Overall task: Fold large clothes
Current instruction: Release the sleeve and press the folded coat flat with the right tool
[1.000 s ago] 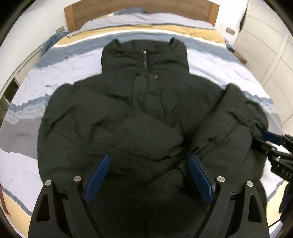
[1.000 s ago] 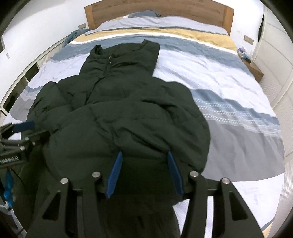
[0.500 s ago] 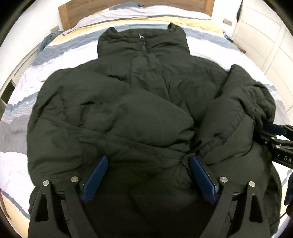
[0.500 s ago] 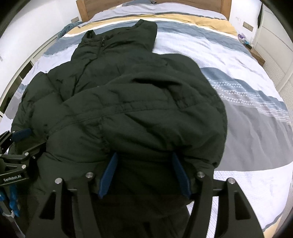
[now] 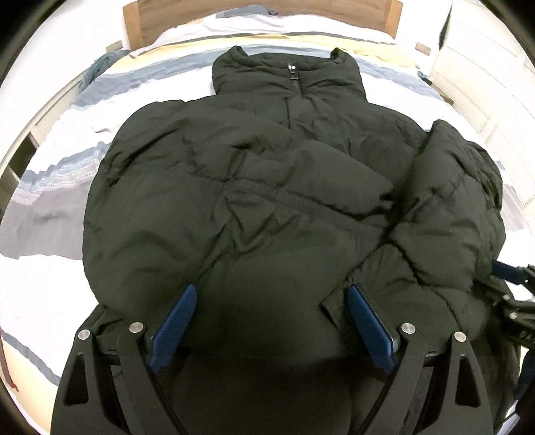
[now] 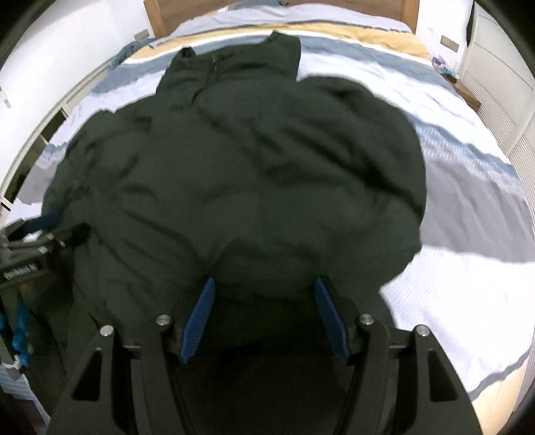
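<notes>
Jacket point(image 5: 267, 187) lies front-up on the bed point(image 5: 60, 187), collar point(image 5: 287, 67) toward the headboard point(image 5: 257, 10), zip closed. Both sleeves are folded in across the chest.

Change over the last second: both cameras have closed in on the hem end, and the jacket now fills far more of each view. In the right wrist view the lower part looks bunched and raised compared with a second ago, and that frame is motion-blurred. Judgement: the hem is being carried up toward the collar, the bottom-to-top fold after the sleeves.

Left gripper point(image 5: 271, 321): blue pads spread wide, dark fabric bulging between them; whether it pinches the hem, cannot tell.
Right gripper point(image 6: 264, 318): same, pads apart with fabric between; grip not determinable.

Writing: white lettering on the left gripper's body, seen in the right view, too blurred to read. No jacket label visible.
</notes>
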